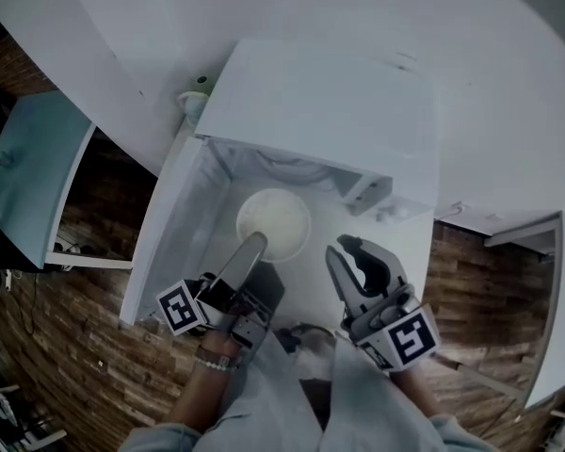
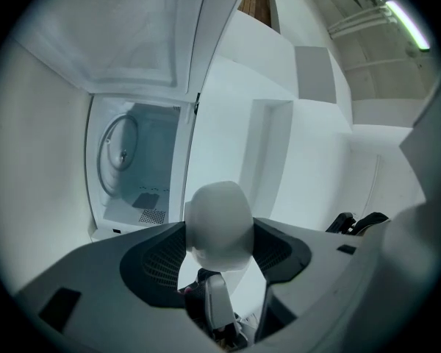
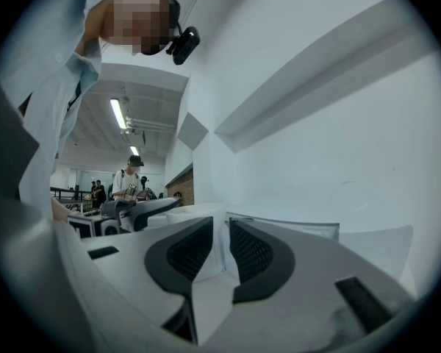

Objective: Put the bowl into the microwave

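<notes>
A white bowl (image 1: 275, 222) is at the mouth of the open white microwave (image 1: 330, 111), just under its top edge. My left gripper (image 1: 254, 245) reaches in from below left and is shut on the bowl's near rim. In the left gripper view the bowl (image 2: 219, 223) fills the gap between the dark pads, with the microwave's cavity and round turntable (image 2: 121, 153) beyond it. My right gripper (image 1: 344, 248) hovers right of the bowl, apart from it. Its jaws stand a little open with nothing between them (image 3: 222, 225). The bowl (image 3: 184, 218) shows behind its left jaw.
The microwave's door (image 1: 160, 243) hangs open at the left. A white table with a teal top (image 1: 28, 158) stands further left on the wooden floor (image 1: 94, 347). A small green and white object (image 1: 196, 92) sits behind the microwave. People (image 3: 128, 179) stand far behind.
</notes>
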{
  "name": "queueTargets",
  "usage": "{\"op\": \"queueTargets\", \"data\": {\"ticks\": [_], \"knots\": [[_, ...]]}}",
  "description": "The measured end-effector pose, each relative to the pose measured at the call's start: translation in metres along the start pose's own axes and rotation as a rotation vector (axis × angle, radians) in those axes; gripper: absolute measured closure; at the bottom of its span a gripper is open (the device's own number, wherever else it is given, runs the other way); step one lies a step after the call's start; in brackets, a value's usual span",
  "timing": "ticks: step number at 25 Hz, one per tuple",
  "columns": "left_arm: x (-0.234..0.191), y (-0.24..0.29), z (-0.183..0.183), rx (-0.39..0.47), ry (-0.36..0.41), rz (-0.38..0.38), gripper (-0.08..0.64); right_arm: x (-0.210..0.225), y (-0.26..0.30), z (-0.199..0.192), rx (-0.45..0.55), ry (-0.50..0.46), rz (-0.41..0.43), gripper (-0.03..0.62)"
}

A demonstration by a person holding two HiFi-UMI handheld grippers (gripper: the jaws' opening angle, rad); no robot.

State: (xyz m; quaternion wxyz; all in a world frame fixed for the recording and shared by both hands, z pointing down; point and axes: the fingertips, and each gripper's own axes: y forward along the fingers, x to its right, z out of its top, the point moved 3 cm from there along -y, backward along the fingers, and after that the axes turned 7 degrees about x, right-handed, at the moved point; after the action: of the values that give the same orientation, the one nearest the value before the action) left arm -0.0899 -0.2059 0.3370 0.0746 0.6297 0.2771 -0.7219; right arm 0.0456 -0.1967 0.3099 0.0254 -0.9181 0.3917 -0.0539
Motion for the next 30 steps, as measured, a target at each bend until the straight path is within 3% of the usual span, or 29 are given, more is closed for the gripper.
{"op": "queueTargets", "data": {"ticks": [11, 30], "knots": [[-0.017, 0.02, 0.012, -0.037, -0.02, 0.009, 0.302, -0.008, 0.035, -0.029, -0.118, -0.063, 0.062, 0.354], [-0.062, 0.03, 0.024, -0.091, -0.031, 0.106, 0.302, -0.001, 0.069, -0.074, -0.216, -0.017, 0.023, 0.301]]}}
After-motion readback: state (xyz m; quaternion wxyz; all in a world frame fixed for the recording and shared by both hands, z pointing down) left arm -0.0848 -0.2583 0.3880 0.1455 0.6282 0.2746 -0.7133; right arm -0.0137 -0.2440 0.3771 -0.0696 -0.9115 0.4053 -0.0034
